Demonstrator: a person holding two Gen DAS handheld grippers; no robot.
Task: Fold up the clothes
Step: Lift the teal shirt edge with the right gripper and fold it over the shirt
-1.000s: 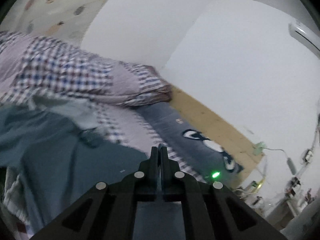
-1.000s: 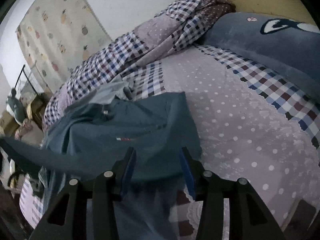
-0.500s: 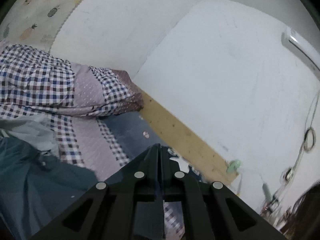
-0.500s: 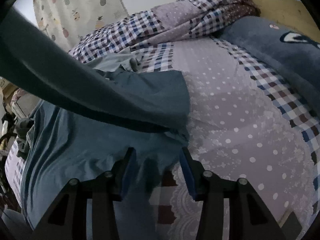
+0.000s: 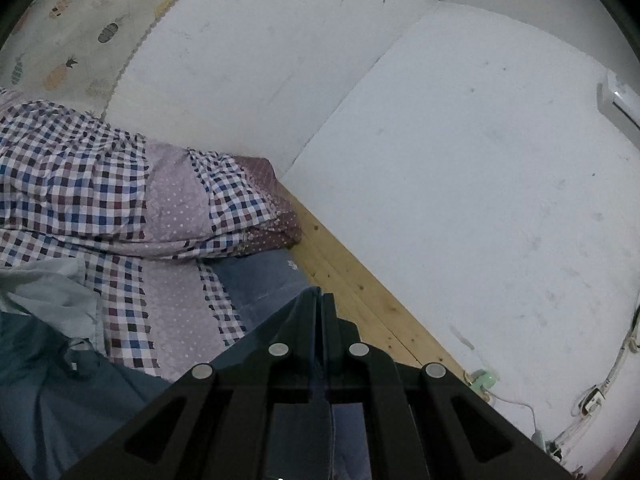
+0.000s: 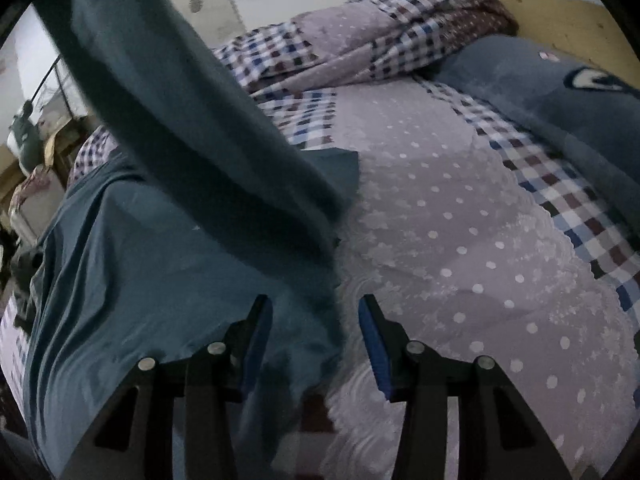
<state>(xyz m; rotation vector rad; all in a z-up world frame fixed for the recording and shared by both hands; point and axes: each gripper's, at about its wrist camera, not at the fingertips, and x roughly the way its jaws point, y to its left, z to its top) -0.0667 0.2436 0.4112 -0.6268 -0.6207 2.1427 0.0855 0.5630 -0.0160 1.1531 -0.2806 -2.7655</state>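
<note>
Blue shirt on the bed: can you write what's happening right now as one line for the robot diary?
phase: folding | left tool: shut on blue shirt, lifted | right tool: open over shirt edge | surface: dotted bedspread

Left hand-held gripper (image 5: 319, 304) higher, teal garment (image 6: 168, 264) fold stretched further up across right view.

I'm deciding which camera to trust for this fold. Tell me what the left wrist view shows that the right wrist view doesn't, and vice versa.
Only the left wrist view: the left gripper, shut on a strip of the teal garment, the white wall corner and a green plug.

Only the right wrist view: the right gripper, open over the garment's edge, and a lifted band of the garment crossing the frame.

Both: the garment, the checked quilt, the blue pillow and the wooden headboard.
</note>
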